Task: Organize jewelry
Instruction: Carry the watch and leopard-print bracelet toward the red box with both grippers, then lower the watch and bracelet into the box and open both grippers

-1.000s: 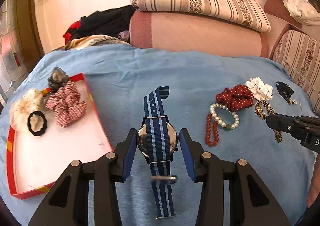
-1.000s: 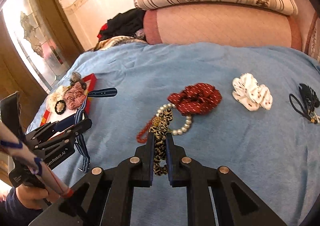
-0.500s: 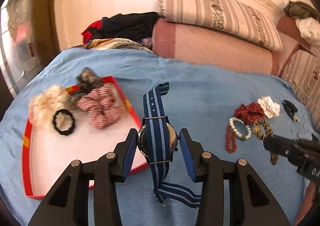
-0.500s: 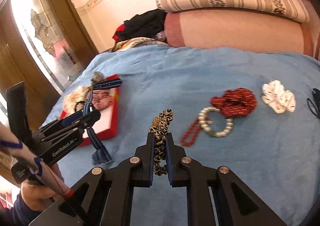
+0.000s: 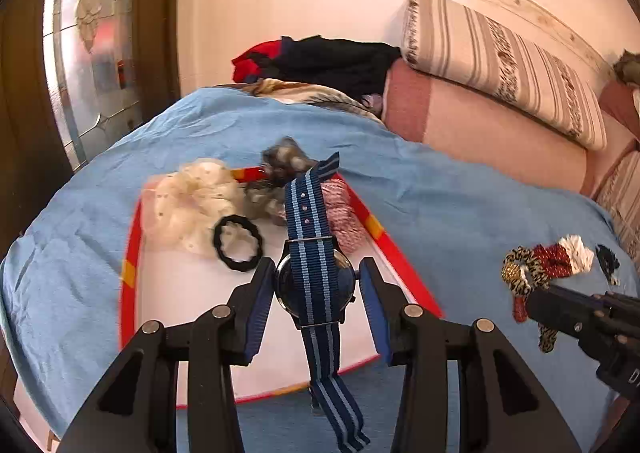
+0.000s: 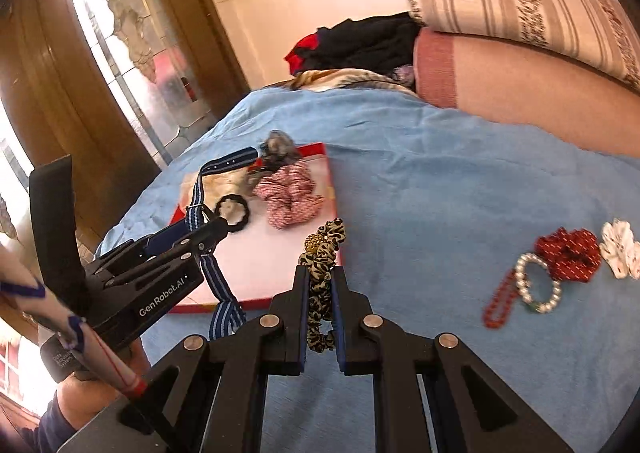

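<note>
My left gripper (image 5: pixel 316 285) is shut on a watch (image 5: pixel 314 289) with a blue striped strap and holds it above the red-rimmed white tray (image 5: pixel 132 253). The tray holds a cream scrunchie (image 5: pixel 192 201), a black hair tie (image 5: pixel 238 243), a grey scrunchie (image 5: pixel 280 165) and a red-white scrunchie (image 5: pixel 344 213). My right gripper (image 6: pixel 320 293) is shut on a leopard-print scrunchie (image 6: pixel 322 265) and holds it near the tray's right edge (image 6: pixel 332 189). The left gripper with the watch (image 6: pixel 200 213) also shows in the right wrist view.
On the blue bedspread (image 6: pixel 420 181) to the right lie a red dotted scrunchie (image 6: pixel 568 253), a white scrunchie (image 6: pixel 620 249), a pearl bracelet (image 6: pixel 538 289) and a red bead bracelet (image 6: pixel 498 305). Striped pillow (image 5: pixel 500 61), pink bolster (image 5: pixel 480 125) and dark clothes (image 5: pixel 328 61) lie behind.
Both grippers have moved left toward the tray with their loads. The watch now hangs over the tray, and the leopard scrunchie has left the pile of bracelets.
</note>
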Action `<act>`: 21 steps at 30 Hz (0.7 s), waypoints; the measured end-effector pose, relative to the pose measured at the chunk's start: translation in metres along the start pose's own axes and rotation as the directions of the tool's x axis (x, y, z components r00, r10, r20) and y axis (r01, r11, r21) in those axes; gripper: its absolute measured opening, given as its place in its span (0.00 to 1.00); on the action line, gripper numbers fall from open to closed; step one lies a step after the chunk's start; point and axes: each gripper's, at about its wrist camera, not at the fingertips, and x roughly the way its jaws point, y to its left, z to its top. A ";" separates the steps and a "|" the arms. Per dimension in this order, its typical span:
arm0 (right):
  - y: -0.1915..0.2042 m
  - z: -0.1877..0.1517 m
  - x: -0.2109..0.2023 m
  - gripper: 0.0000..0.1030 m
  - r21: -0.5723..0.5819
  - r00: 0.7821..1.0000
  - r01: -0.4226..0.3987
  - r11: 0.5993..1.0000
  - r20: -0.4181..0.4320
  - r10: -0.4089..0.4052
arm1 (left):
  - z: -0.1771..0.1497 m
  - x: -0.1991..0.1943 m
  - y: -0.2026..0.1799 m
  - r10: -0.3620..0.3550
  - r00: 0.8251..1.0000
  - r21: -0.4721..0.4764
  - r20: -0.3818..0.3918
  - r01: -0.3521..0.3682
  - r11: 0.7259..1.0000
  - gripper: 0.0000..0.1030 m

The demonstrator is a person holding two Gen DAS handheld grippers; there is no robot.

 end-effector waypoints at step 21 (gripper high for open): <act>0.075 0.039 0.044 0.11 -0.127 0.996 -0.088 0.988 -0.007 0.087 | 0.024 0.016 0.078 0.133 0.991 -0.155 -0.005 -0.133 0.979 0.41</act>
